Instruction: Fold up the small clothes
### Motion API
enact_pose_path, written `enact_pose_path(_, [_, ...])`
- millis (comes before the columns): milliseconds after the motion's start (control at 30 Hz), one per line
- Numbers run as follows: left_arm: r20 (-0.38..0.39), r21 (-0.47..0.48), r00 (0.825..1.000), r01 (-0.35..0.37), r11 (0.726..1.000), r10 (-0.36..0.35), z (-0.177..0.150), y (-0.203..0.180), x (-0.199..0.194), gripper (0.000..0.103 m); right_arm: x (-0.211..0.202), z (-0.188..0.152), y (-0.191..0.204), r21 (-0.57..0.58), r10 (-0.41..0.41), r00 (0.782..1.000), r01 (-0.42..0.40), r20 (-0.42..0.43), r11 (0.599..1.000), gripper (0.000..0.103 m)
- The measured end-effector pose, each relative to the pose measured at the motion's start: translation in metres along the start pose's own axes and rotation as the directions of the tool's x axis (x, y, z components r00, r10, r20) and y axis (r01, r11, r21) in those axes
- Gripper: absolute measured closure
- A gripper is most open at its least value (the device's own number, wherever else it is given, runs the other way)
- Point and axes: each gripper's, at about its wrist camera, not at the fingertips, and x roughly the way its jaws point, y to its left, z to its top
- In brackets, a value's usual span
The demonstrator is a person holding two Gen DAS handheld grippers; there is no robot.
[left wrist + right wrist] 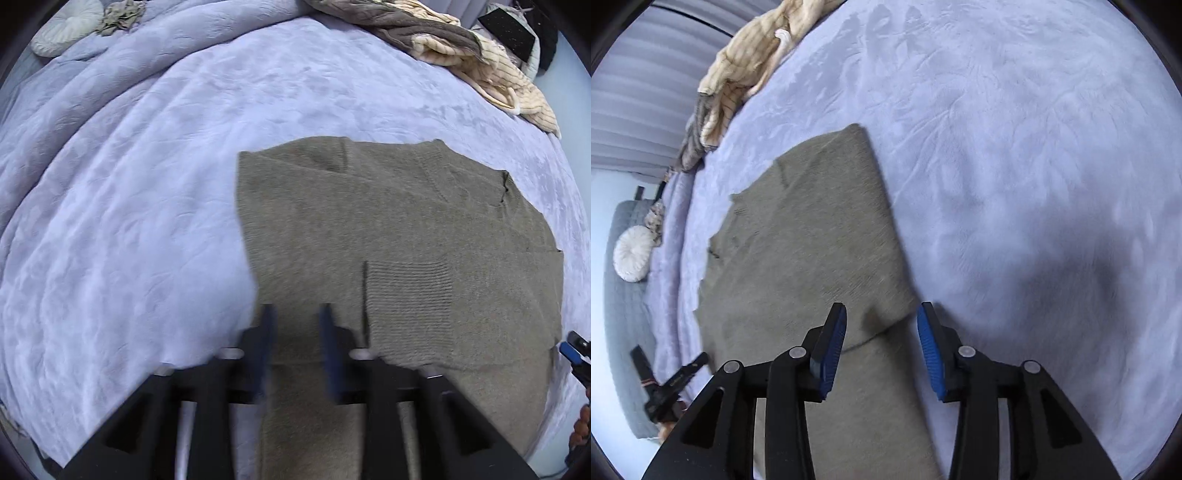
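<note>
The olive-grey knitted garment [399, 236] lies flat on the lavender bed cover [129, 221], long axis 12-to-6. Left gripper [297, 314] and right gripper [881, 314] hover over its near end, fingers parted, empty.

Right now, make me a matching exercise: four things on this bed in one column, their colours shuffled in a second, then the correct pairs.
Things:
1. sweater
2. bedspread
3. round cushion
4. claw pads

Colours:
A. blue
B. white
C. olive-grey
D. pale lavender

Pairs: 1-C, 2-D, 3-B, 4-A
</note>
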Motion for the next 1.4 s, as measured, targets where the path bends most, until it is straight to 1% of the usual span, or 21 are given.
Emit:
enact_pose_path(33, [0.019,-0.011,1.000,-0.020,1.000,0.020,-0.003,0.004,-0.004,0.009,0.003,-0.006,0.005,0.006,0.050,0.998,-0.049,-0.027,0.999,0.059])
enact_pose_path(67, [0.046,-0.017,0.998,-0.034,0.999,0.035,-0.007,0.009,-0.010,0.005,0.009,-0.013,0.013,0.012,0.100,0.993,-0.100,-0.063,0.995,0.059])
enact_pose_path(200, [0.043,-0.021,0.997,-0.058,0.998,0.058,-0.019,0.023,-0.012,0.005,0.052,-0.045,0.057,0.002,0.213,0.956,-0.217,-0.201,0.976,0.059])
enact_pose_path(300, [0.006,-0.040,0.997,-0.081,0.996,0.081,-0.027,0.037,-0.002,0.005,0.103,-0.070,0.098,0.050,0.307,0.908,-0.306,-0.284,0.951,0.059])
enact_pose_path(433, [-0.018,-0.047,0.997,-0.078,0.996,0.077,-0.041,0.050,0.004,0.005,0.161,-0.091,0.141,0.132,0.397,0.857,-0.374,-0.330,0.918,0.059])
enact_pose_path(500, [-0.025,-0.039,0.997,-0.076,0.996,0.075,-0.042,0.049,0.012,0.005,0.185,-0.096,0.157,0.158,0.405,0.846,-0.373,-0.346,0.914,0.059])
enact_pose_path(567, [-0.016,-0.038,0.997,-0.082,0.996,0.081,-0.038,0.046,0.022,0.005,0.201,-0.099,0.167,0.168,0.392,0.851,-0.355,-0.349,0.920,0.060])
enact_pose_path(600, [-0.008,-0.043,0.995,-0.098,0.994,0.097,-0.036,0.045,0.024,0.005,0.208,-0.098,0.171,0.176,0.390,0.857,-0.350,-0.338,0.920,0.060])
enact_pose_path(633, [0.006,-0.054,0.992,-0.128,0.990,0.128,-0.034,0.047,0.026,0.005,0.211,-0.097,0.173,0.184,0.393,0.860,-0.349,-0.326,0.919,0.063])
enact_pose_path(667, [0.017,-0.067,0.988,-0.152,0.986,0.153,-0.032,0.049,0.027,0.005,0.212,-0.096,0.177,0.188,0.398,0.862,-0.354,-0.314,0.916,0.073])
enact_pose_path(700, [0.023,-0.083,0.987,-0.159,0.984,0.161,-0.032,0.054,0.027,0.005,0.213,-0.094,0.183,0.181,0.405,0.862,-0.365,-0.306,0.913,0.092])
enact_pose_path(767, [0.016,-0.104,0.992,-0.126,0.987,0.128,-0.034,0.064,0.030,0.005,0.212,-0.094,0.192,0.146,0.396,0.870,-0.368,-0.293,0.918,0.092])
enact_pose_path(833, [0.011,-0.084,0.985,-0.170,0.982,0.171,-0.040,0.068,0.033,0.005,0.222,-0.099,0.192,0.135,0.350,0.882,-0.324,-0.315,0.937,0.092])
enact_pose_path(900, [-0.001,-0.078,0.977,-0.212,0.974,0.213,-0.046,0.075,0.034,0.005,0.230,-0.102,0.183,0.157,0.349,0.881,-0.314,-0.319,0.936,0.092])
enact_pose_path(967, [-0.020,-0.110,0.983,-0.183,0.977,0.182,-0.052,0.089,0.030,0.005,0.228,-0.103,0.184,0.151,0.355,0.881,-0.323,-0.312,0.934,0.092])
enact_pose_path(1033, [-0.031,-0.139,0.988,-0.153,0.978,0.150,-0.061,0.101,0.022,0.005,0.224,-0.104,0.193,0.096,0.322,0.885,-0.308,-0.337,0.946,0.089])
enact_pose_path(1100, [-0.036,-0.150,0.990,-0.137,0.979,0.133,-0.067,0.107,0.015,0.005,0.220,-0.107,0.204,0.031,0.286,0.876,-0.298,-0.387,0.954,0.085])
enact_pose_path(1167, [-0.046,-0.156,0.993,-0.115,0.981,0.109,-0.073,0.109,0.008,0.005,0.209,-0.113,0.213,-0.055,0.237,0.877,-0.285,-0.419,0.957,0.079])
enact_pose_path(1233, [-0.058,-0.163,0.995,-0.085,0.983,0.076,-0.080,0.106,0.001,0.005,0.197,-0.119,0.216,-0.112,0.208,0.879,-0.280,-0.429,0.954,0.060])
enact_pose_path(1267, [-0.062,-0.169,0.996,-0.071,0.983,0.061,-0.083,0.105,-0.001,0.005,0.188,-0.122,0.216,-0.139,0.192,0.882,-0.274,-0.430,0.952,0.058])
enact_pose_path(1400, [-0.070,-0.170,0.997,0.004,0.985,-0.017,-0.097,0.088,-0.012,0.005,0.155,-0.129,0.201,-0.202,0.125,0.901,-0.225,-0.415,0.953,0.057])
